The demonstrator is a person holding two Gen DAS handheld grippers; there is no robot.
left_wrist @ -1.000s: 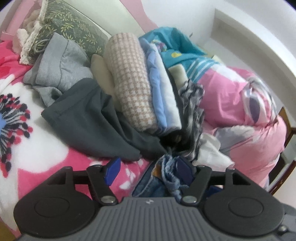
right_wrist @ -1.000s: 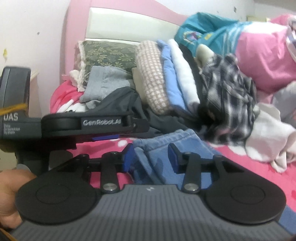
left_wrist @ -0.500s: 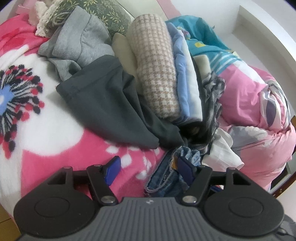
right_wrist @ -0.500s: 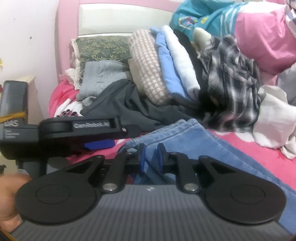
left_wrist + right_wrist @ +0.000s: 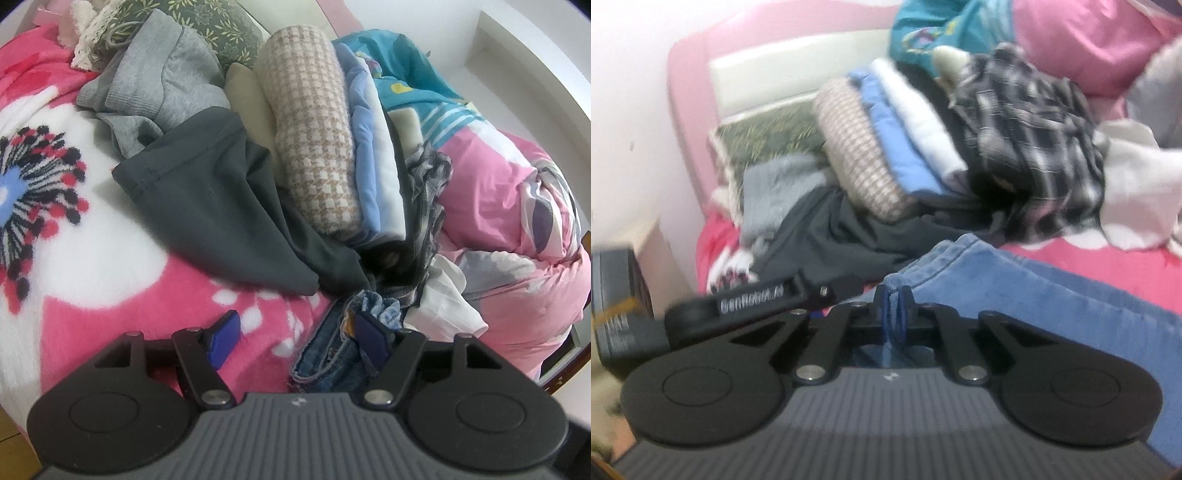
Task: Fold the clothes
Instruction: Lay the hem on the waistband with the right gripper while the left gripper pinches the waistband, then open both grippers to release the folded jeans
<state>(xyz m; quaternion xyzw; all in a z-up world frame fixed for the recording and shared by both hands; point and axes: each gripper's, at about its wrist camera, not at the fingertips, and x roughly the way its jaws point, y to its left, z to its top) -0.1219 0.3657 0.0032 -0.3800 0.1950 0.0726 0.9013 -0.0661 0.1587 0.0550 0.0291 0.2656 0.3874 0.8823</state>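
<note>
The right gripper (image 5: 894,308) has just closed on a fold of the jeans (image 5: 1015,284), pinched between its fingers. The left gripper (image 5: 295,338) stands wide, jeans' bunched edge by its right finger. It should close before both lift evenly.

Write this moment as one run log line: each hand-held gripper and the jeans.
right hand-held gripper: shut on jeans | left hand-held gripper: open, jeans at one finger | stage: grasping
</note>
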